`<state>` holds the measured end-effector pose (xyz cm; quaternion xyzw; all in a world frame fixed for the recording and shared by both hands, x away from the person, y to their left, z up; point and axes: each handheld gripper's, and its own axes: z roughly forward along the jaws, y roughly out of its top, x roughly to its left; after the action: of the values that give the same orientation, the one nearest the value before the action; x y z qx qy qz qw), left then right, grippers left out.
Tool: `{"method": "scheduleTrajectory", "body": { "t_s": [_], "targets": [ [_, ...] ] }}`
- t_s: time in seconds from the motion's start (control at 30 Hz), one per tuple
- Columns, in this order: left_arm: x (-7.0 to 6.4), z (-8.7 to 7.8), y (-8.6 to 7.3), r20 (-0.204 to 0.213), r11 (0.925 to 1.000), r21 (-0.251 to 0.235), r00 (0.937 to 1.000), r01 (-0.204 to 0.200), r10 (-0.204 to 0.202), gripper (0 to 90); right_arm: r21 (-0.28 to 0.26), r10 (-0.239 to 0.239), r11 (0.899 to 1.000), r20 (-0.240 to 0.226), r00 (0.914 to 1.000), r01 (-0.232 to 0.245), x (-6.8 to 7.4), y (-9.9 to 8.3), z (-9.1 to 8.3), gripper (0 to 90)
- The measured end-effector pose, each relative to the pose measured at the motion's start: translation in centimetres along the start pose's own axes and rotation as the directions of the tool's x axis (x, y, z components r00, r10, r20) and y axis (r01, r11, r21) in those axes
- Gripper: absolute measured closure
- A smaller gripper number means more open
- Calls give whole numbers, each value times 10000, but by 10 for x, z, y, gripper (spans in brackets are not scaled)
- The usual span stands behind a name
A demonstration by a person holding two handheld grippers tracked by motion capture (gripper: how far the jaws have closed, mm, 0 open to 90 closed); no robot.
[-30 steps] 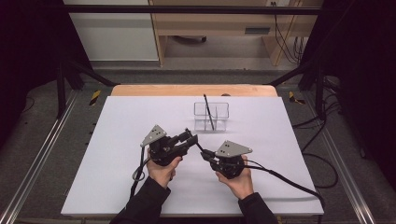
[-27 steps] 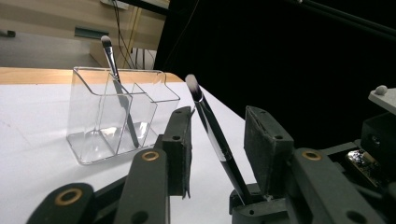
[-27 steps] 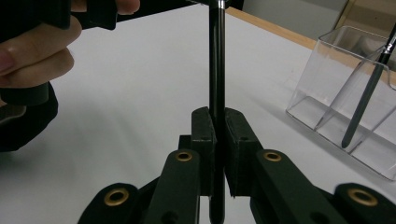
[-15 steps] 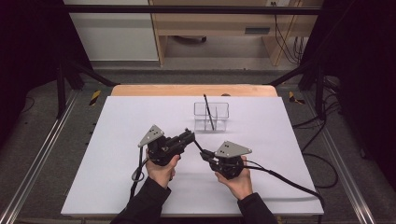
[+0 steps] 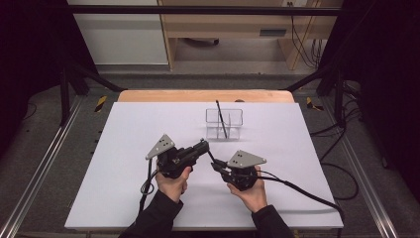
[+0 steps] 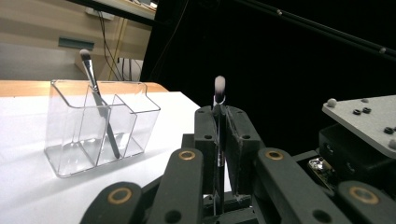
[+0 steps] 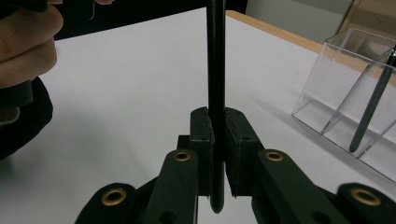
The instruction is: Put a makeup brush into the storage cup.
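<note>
Low centre of the high view, both claws, left claw [image 5: 204, 145] and right claw [image 5: 216, 165], clamp one makeup brush [image 6: 219, 93] above the tabletop [image 5: 124, 129], apparently mid-handover; next, one must release before it joins the clear organizer [image 5: 224, 123].

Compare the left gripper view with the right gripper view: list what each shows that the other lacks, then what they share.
Left gripper view: the held brush's pale bristle tip above the shut jaws, and the grey plate of the other gripper.

Right gripper view: the held brush's rounded handle end below the jaws, and fingers of the other hand at upper left.

Both: the clear organizer holding a second brush, and the white table surface.
</note>
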<state>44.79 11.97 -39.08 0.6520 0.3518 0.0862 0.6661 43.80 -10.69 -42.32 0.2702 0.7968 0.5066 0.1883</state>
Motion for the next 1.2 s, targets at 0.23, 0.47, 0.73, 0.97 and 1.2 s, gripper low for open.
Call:
{"method": "scheduleTrajectory", "body": {
  "t_s": [0.23, 0.47, 0.73, 0.97, 1.2],
  "targets": [
    [-2, 0, 2, 25, 9997, 59, 9998, -218, 218, 839, -56, -9, 10000, -41, 10000, 9, 0, 1, -1, 800],
    [-3, 1, 0, -399, 9952, 516, 9956, -831, 852, 839, -13, 44, 10000, 108, 9999, -44, 0, 2, -1, 531],
    [-11, 7, -4, -374, 9891, 928, 9923, -1145, 1184, 839, -400, 175, 9990, 40, 9998, -173, -1, 7, -7, 554],
    [-17, 13, -8, -232, 9835, 1200, 9900, -1355, 1392, 839, -527, 433, 9977, -63, 9990, -436, -2, 10, -10, 650],
    [-18, 13, -9, -155, 9816, 1267, 9892, -1427, 1458, 839, -583, 602, 9964, -235, 9979, -615, -1, 10, -12, 809]
  ]
}}
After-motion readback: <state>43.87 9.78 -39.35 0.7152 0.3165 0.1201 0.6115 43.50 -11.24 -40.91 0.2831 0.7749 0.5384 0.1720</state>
